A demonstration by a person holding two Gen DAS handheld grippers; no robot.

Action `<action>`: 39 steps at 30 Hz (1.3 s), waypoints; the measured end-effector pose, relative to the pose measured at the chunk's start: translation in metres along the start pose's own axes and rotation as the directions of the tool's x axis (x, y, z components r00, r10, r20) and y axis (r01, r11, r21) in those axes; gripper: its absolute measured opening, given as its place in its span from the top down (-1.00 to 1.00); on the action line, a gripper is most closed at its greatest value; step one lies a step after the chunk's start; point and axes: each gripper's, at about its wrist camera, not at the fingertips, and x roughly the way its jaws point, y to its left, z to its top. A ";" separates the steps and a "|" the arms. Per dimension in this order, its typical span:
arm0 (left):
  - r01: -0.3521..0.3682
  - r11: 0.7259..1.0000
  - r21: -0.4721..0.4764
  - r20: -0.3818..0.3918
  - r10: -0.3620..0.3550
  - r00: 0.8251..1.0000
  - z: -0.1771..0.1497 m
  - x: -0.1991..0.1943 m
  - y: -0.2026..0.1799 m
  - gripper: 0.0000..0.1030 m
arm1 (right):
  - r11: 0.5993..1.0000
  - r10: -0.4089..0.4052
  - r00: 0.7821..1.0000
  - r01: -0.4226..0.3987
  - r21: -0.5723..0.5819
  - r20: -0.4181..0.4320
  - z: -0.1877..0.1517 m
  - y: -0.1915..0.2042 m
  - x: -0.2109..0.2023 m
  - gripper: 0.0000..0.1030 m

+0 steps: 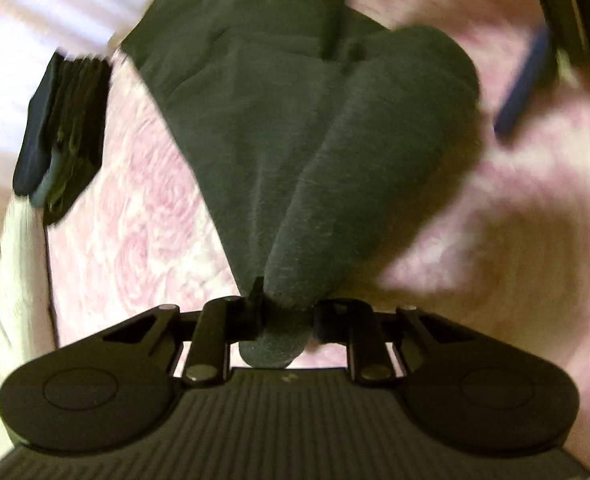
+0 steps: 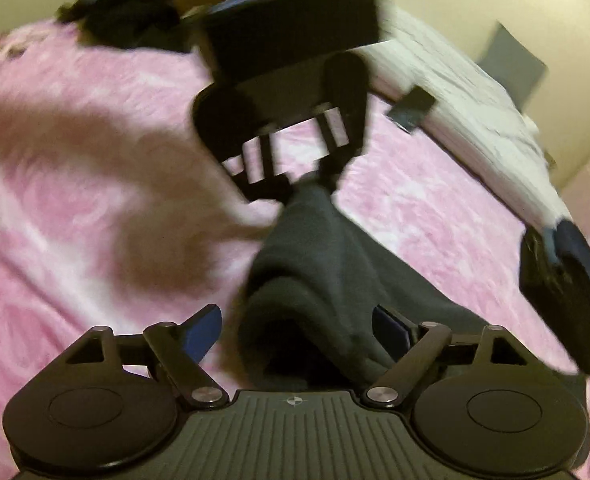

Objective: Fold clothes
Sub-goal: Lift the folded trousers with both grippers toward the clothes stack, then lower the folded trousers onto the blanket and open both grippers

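Garment: a dark grey knit piece (image 1: 279, 128) lies on the pink bed (image 1: 143, 232), one end bunched and lifted, the rest spread flat towards the far edge.
Left tool: your left tool (image 1: 285, 320) is clamped on a rolled corner of the garment; the right wrist view shows the same pinch (image 2: 311, 184).
Right tool: your right tool (image 2: 295, 328) stands apart, blue pads either side of a thick fold and not pressing on it.
Feel: it looks soft, light and limp, so I judge it will sag and drape; the fuzzy knit should not slip much.
Where to hold: take a corner or hem edge, through all layers, not the loose middle.
Nearby: a dark stack (image 1: 61, 128) sits at the bed's edge, well apart.
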 end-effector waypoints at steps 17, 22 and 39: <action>0.084 0.928 -0.364 -0.181 -0.158 0.971 -0.012 -0.181 -0.039 0.69 | 0.891 0.392 0.910 -0.412 0.188 0.139 0.056 0.000 -0.112 0.44; 0.085 0.895 -0.437 -0.163 -0.172 0.972 0.001 -0.208 -0.007 0.62 | 0.855 0.413 0.894 -0.446 0.263 0.175 0.064 -0.026 -0.132 0.44; -0.074 0.699 -0.712 -0.091 0.013 0.996 0.104 -0.105 0.167 -0.09 | 0.122 0.374 0.859 -0.420 0.900 0.350 -0.120 -0.307 0.006 0.44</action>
